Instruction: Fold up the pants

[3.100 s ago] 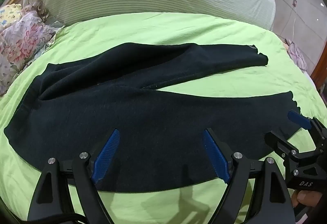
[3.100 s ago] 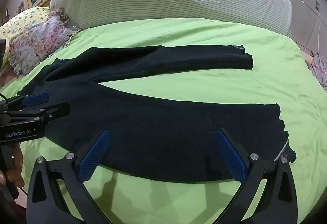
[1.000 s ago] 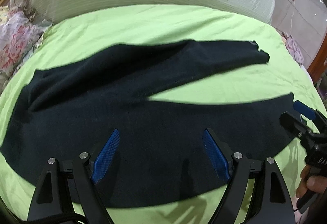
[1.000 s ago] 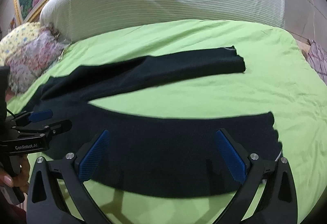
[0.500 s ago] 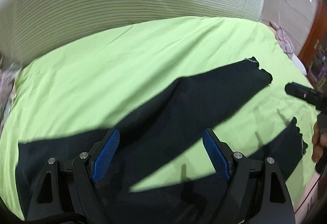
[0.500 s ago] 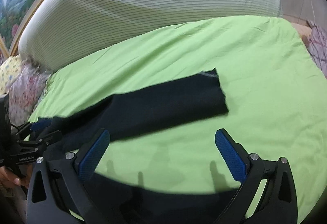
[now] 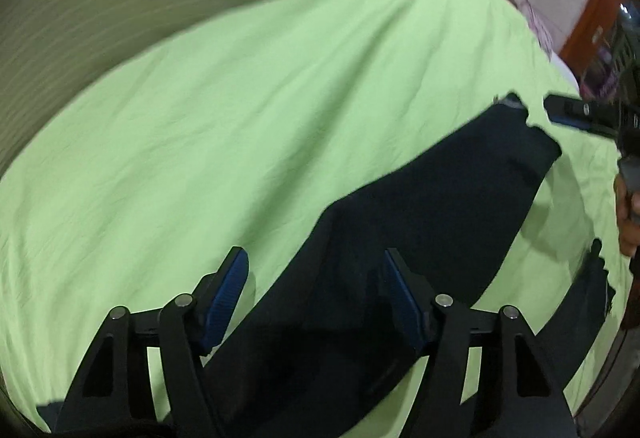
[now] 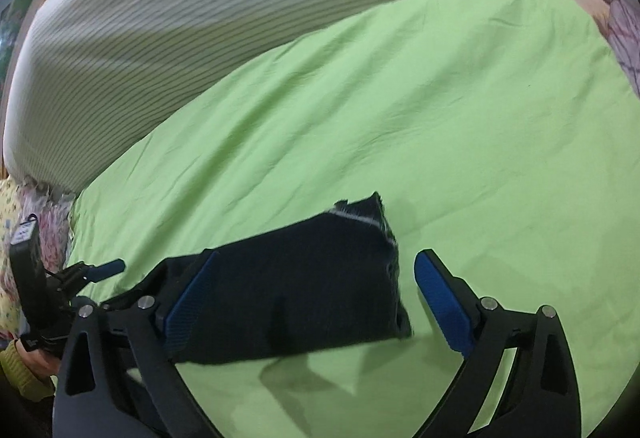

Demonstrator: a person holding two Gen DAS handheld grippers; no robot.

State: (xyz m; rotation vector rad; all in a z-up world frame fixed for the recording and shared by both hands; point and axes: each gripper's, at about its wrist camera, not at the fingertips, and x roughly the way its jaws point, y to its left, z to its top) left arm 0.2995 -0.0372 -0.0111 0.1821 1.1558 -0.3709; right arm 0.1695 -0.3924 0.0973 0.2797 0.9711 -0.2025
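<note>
Black pants (image 7: pixel 432 206) lie spread on a lime-green bed sheet (image 7: pixel 240 110). In the left wrist view my left gripper (image 7: pixel 316 294) is open and hovers over the far leg near its upper part. The far leg's cuff (image 8: pixel 360 222) lies in the right wrist view, and my right gripper (image 8: pixel 316 298) is open just above that leg end. The right gripper also shows in the left wrist view (image 7: pixel 580 114), beside the cuff. The left gripper shows at the left of the right wrist view (image 8: pixel 96 270). The near leg's end (image 7: pixel 592 302) peeks in at the right.
A striped white bolster (image 8: pixel 240 18) runs along the far side of the bed. Floral pillows (image 8: pixel 36 214) lie at the left edge. The bed's right edge (image 7: pixel 552 54) drops toward the floor and an orange-brown door.
Both grippers have moved forward over the bed, from the near leg to the far leg. The right gripper now sits over the far cuff. Both stay open.
</note>
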